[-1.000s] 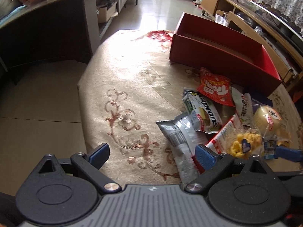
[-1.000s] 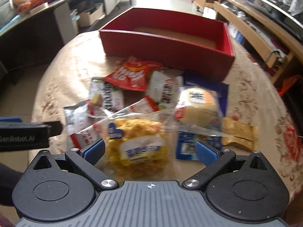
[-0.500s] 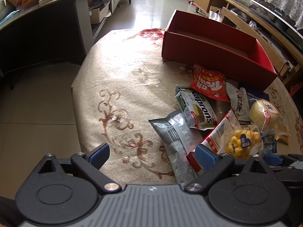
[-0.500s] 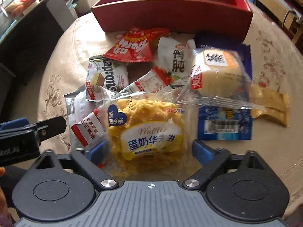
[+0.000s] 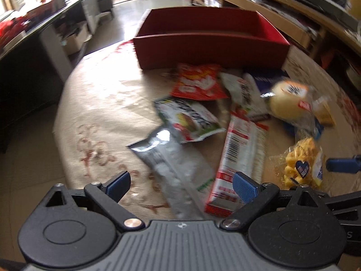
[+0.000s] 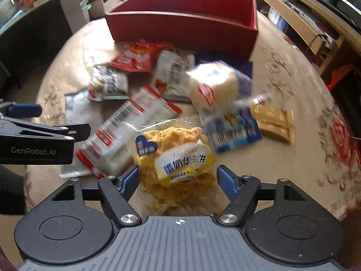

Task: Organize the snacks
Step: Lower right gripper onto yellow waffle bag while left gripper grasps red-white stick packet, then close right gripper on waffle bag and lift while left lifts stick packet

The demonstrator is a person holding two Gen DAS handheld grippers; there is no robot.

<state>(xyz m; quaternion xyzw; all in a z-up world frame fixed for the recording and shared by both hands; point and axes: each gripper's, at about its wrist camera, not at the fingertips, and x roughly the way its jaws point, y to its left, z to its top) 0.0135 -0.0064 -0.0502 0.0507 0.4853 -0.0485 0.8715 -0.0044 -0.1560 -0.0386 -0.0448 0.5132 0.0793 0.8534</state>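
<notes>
1. Our right gripper is closing around the waffle packet; the left blue pad looks to be against the wrapper, while the right pad stands just beside it, so we judge nothing is clamped yet.
2. Our left gripper hangs with its jaws spread wide and nothing held, above the silver pouch and the red-and-white packet.
3. We see the waffle packet lying on the beige tablecloth at the near edge of the snack pile, touching the red-and-white packet on its left, with the blue packet just beside it on the right.
4. We judge it light, puffy and brittle: clear, slick film around crumbly yellow waffles, so a hard squeeze would likely crush them.
5. We would take it across the middle of the body, where the label band sits, pressing only until the film stops giving.
6. We expect the loose film to slide and crinkle, so a grip on a sealed end alone may let it swing.
7. The red box stands open beyond the pile, well apart from the packet, and looks to us like the place it belongs.
</notes>
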